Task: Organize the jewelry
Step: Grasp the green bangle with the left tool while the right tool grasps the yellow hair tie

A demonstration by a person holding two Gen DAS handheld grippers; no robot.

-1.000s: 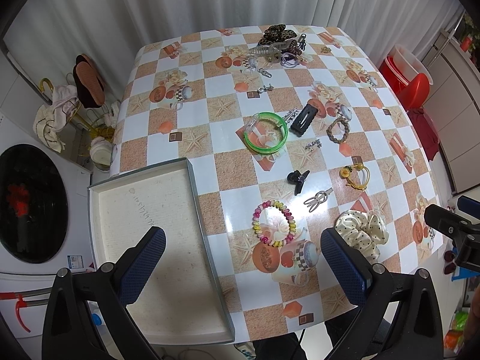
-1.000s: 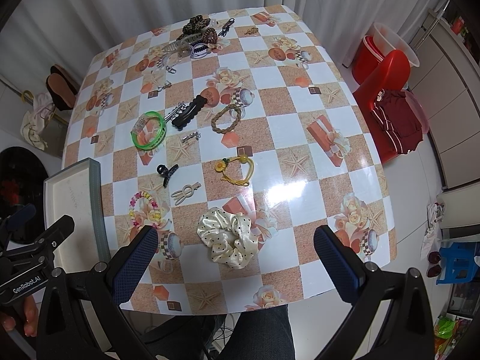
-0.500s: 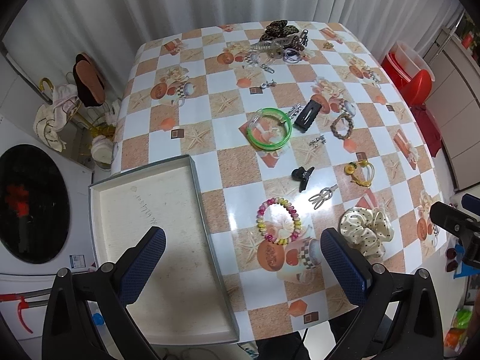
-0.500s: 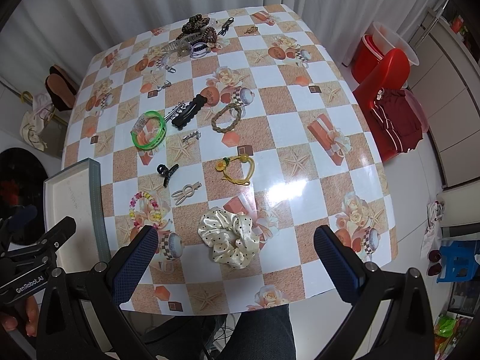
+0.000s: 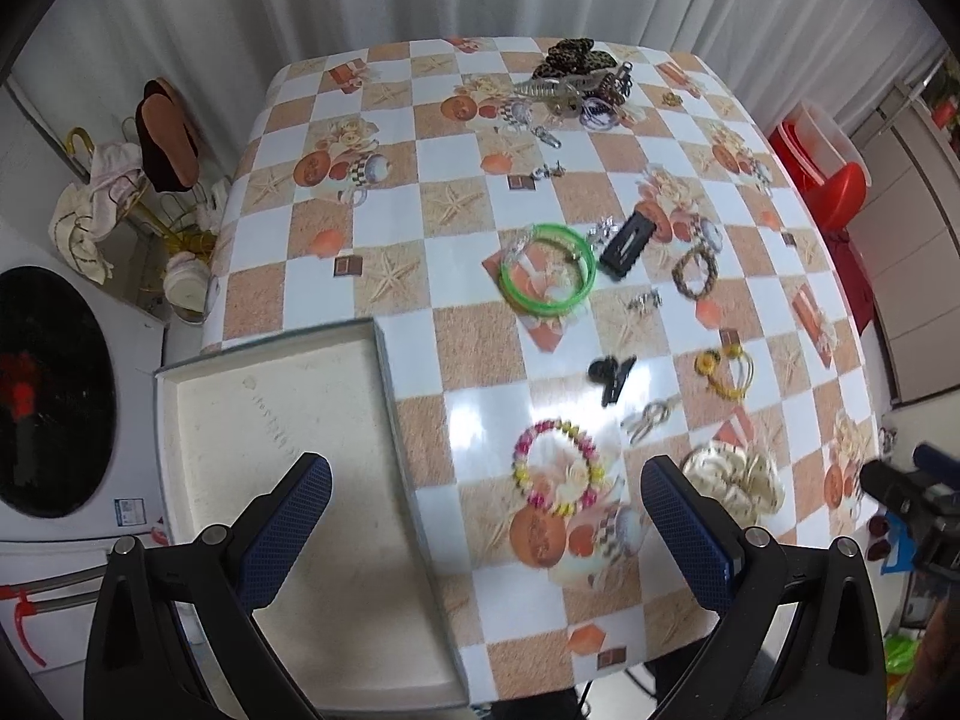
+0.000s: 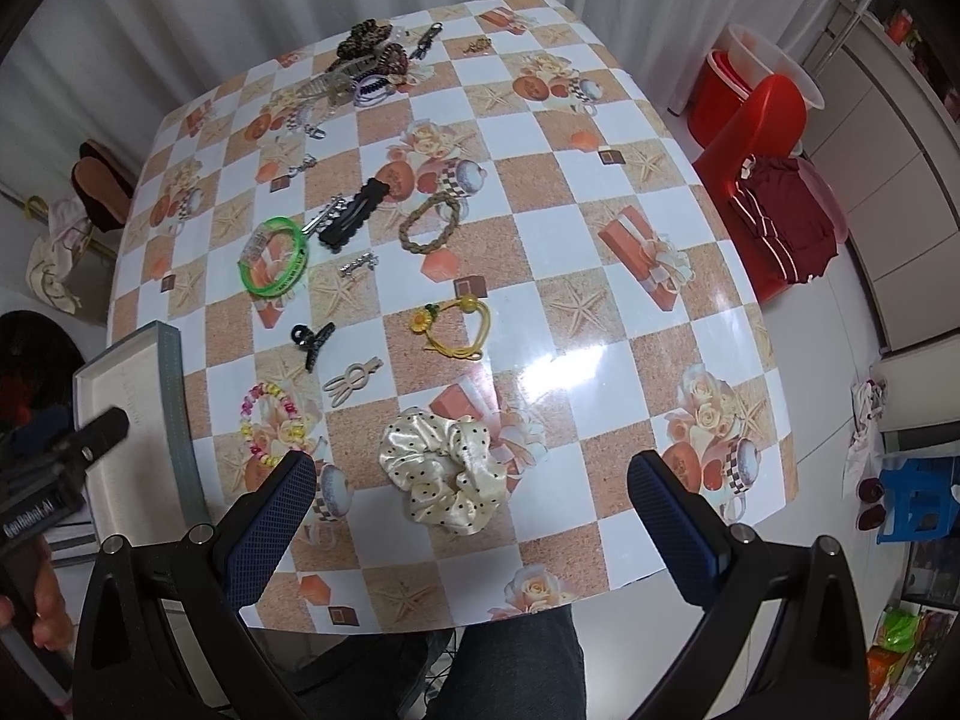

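Jewelry and hair pieces lie scattered on a checked tablecloth. A beaded bracelet (image 5: 558, 467) sits just ahead of my left gripper (image 5: 486, 516), which is open and empty, high above the table. A cream dotted scrunchie (image 6: 447, 468) lies between the fingers of my right gripper (image 6: 471, 516), also open, empty and well above it. Further off are a green bangle (image 5: 547, 270), a black claw clip (image 6: 312, 343), a yellow flower hair tie (image 6: 457, 324), a beige clip (image 6: 353, 381), a braided bracelet (image 6: 433, 223) and a black barrette (image 6: 353, 211). An empty cream tray (image 5: 270, 480) rests at the table's left corner.
A pile of hair clips and chains (image 5: 570, 90) sits at the far end of the table. Red tubs and a red chair (image 6: 762, 120) stand to the right, a washing machine (image 5: 54, 390) to the left. A person's leg (image 6: 510, 660) shows below the table's front edge.
The left view has pulled back and shifted left, so the tray and bracelet sit further up the frame. The right gripper has hardly moved. Both stay open.
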